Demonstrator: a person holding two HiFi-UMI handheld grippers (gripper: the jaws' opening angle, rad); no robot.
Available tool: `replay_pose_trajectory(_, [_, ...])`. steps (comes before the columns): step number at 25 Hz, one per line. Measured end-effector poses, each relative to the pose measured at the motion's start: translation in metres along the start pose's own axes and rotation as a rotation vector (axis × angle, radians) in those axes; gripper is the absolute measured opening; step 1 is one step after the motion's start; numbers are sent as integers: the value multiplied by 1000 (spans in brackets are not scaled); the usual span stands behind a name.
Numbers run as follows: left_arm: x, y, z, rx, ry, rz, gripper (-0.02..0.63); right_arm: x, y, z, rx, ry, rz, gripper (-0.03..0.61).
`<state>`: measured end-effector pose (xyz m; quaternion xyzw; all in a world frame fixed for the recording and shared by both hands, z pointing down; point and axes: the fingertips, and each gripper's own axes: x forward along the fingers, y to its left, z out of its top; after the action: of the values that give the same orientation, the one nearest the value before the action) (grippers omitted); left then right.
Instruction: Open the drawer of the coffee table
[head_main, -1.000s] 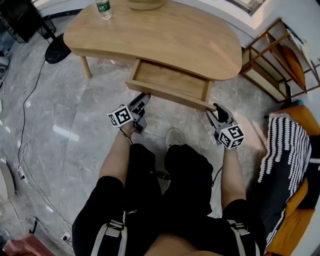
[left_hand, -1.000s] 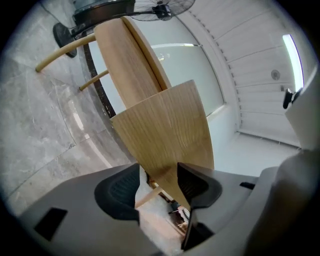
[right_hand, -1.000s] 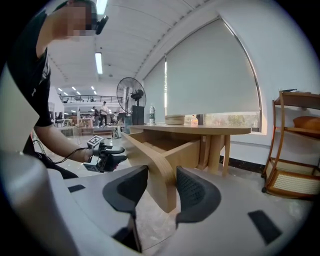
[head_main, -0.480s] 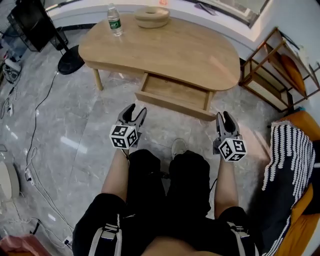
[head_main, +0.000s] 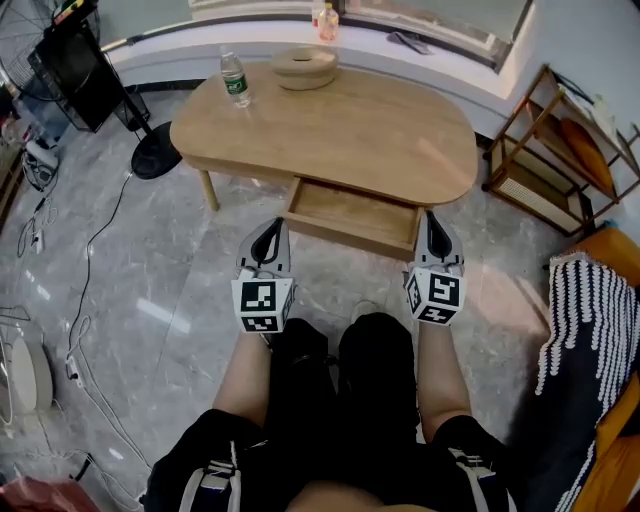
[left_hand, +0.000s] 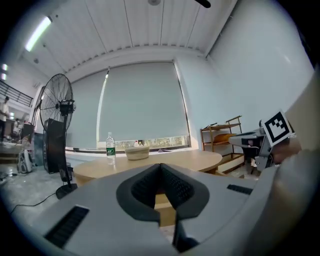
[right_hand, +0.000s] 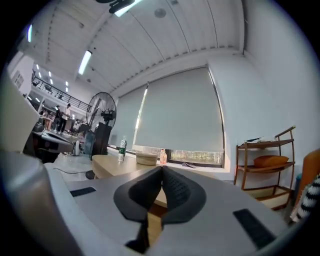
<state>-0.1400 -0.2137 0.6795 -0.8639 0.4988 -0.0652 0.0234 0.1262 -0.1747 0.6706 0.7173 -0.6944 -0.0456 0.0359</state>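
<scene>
As the drawer (head_main: 350, 215) stood pulled out at 6 o'clock of the coffee table (head_main: 340, 125), nothing likely remained to grip | left gripper (head_main: 272, 232), drawer's 8 o'clock: jaws met, empty | right gripper (head_main: 434, 224), 4 o'clock: same.

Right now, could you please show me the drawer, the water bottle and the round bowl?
drawer (head_main: 352, 210), head view, on its bare inner floor.
water bottle (head_main: 234, 86), head view, on its label.
round bowl (head_main: 303, 76), head view, on its outer wall.
</scene>
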Motion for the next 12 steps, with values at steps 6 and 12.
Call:
replay_pose_trajectory(6, [50, -6, 3, -19, 14, -5, 21, 41, -9, -12, -29, 6, 33, 11])
replay_pose_trajectory(12, [137, -6, 50, -16, 21, -23, 21, 130, -24, 16, -80, -3, 147, 12])
